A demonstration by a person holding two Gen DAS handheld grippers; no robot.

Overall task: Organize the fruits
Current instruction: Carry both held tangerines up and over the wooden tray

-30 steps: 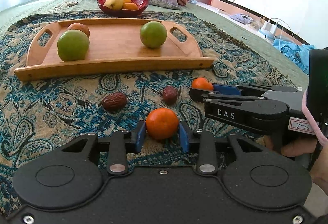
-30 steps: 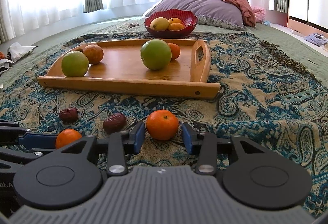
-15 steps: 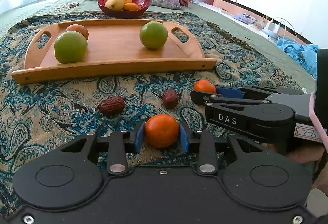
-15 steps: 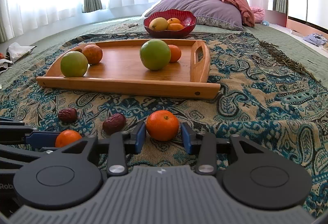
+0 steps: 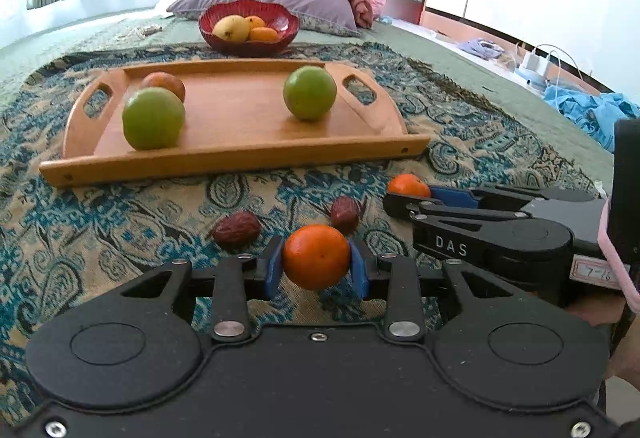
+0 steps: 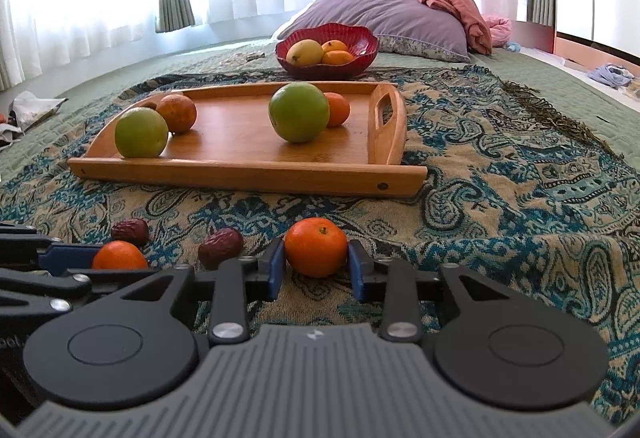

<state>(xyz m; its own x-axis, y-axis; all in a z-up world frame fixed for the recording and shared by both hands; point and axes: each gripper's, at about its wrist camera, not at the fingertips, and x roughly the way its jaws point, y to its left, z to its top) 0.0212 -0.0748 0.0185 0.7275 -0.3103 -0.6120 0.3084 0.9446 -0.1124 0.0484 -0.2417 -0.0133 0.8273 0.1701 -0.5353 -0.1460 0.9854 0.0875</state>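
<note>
My left gripper [image 5: 316, 264] is shut on a tangerine [image 5: 316, 256] and holds it just above the patterned cloth. My right gripper [image 6: 316, 264] is shut on a second tangerine [image 6: 316, 246] that sits low on the cloth; it also shows in the left wrist view [image 5: 408, 185]. Two dried red dates [image 5: 237, 229] [image 5: 345, 214] lie on the cloth between the grippers and the wooden tray [image 5: 240, 157]. The tray holds two green apples [image 6: 141, 132] [image 6: 299, 111], a reddish fruit [image 6: 177, 112] and an orange [image 6: 338, 109].
A red bowl [image 6: 362, 41] with a mango and oranges stands behind the tray. A purple pillow [image 6: 380, 15] lies beyond it. The patterned cloth [image 6: 520, 177] covers the bed to the right. Blue clothing [image 5: 592, 113] lies off the bed at the right.
Both grippers closed onto their tangerines. The left gripper has lifted its tangerine slightly and shifted; the right gripper has hardly moved.
</note>
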